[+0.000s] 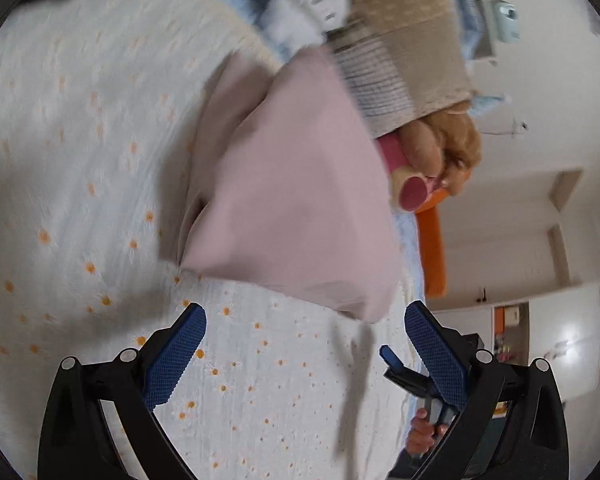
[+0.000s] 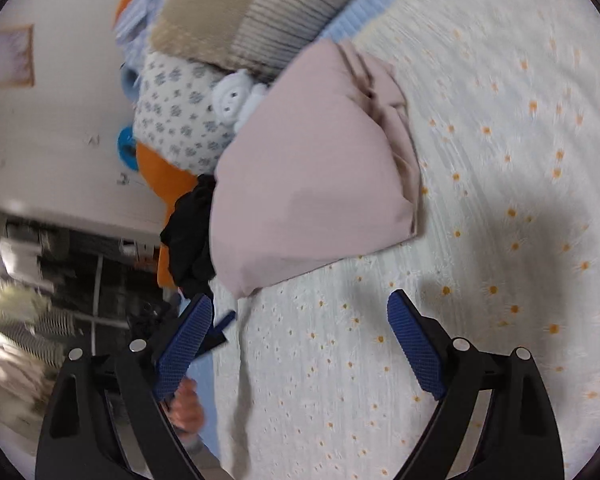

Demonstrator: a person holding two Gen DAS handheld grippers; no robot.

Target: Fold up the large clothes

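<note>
I was in a bedroom at home. Under and ahead of my grippers lay a bed covered with a white daisy-print bedspread [image 1: 80,184]. Beyond it, at the far end from my hands, pillows were heaped: a beige striped cushion [image 1: 404,52], a flower-patterned pillow [image 2: 176,120] and a small white plush toy [image 2: 236,98]. A brown soft toy [image 1: 448,140] lay beside them. Off to the side stood white walls, a small framed picture [image 2: 10,56] and white cupboards [image 1: 556,280].
</note>
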